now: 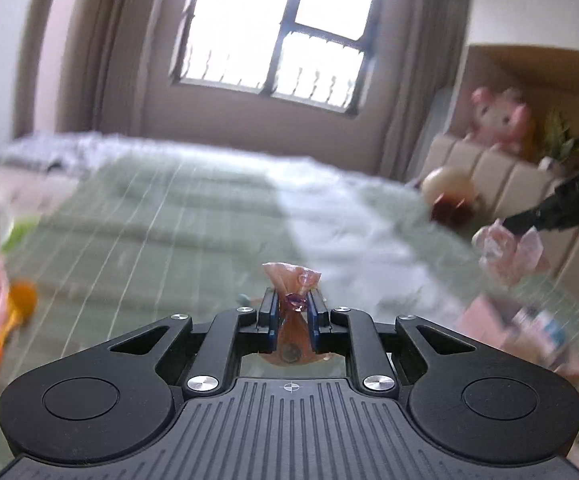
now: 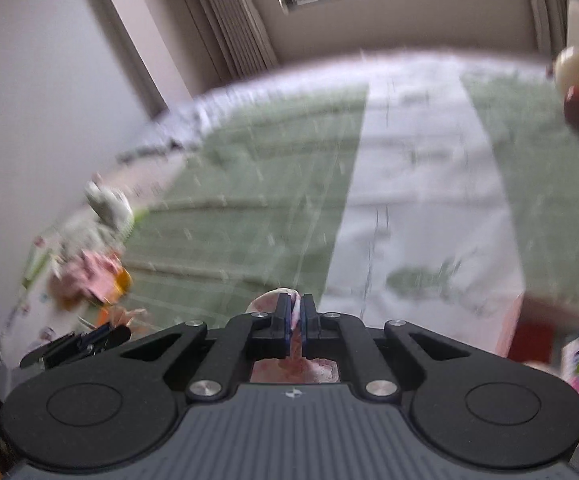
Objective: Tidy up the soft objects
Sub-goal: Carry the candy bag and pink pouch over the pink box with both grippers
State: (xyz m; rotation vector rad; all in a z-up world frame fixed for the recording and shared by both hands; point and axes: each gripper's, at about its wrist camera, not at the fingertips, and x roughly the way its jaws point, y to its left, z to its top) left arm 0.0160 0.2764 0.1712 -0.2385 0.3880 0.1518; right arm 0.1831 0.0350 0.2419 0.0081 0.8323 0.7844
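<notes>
My left gripper [image 1: 293,300] is shut on a small orange pouch [image 1: 291,332] tied at the neck, held above the green bed cover [image 1: 149,216]. My right gripper [image 2: 296,305] is shut on a pale pink soft item [image 2: 321,370] that shows between and under its fingers; in the left wrist view the right gripper [image 1: 513,224] is at the far right with the pink item [image 1: 511,252] hanging from it. The left gripper's fingers [image 2: 89,340] show at the lower left of the right wrist view. Both views are blurred by motion.
A pink plush [image 1: 497,116] sits on the beige headboard [image 1: 489,172], with a cream and dark red doll [image 1: 449,196] below it. Soft toys and an orange piece [image 2: 93,276] lie at the bed's left edge. A pink box [image 1: 521,332] lies at the right. A window [image 1: 273,32] is behind.
</notes>
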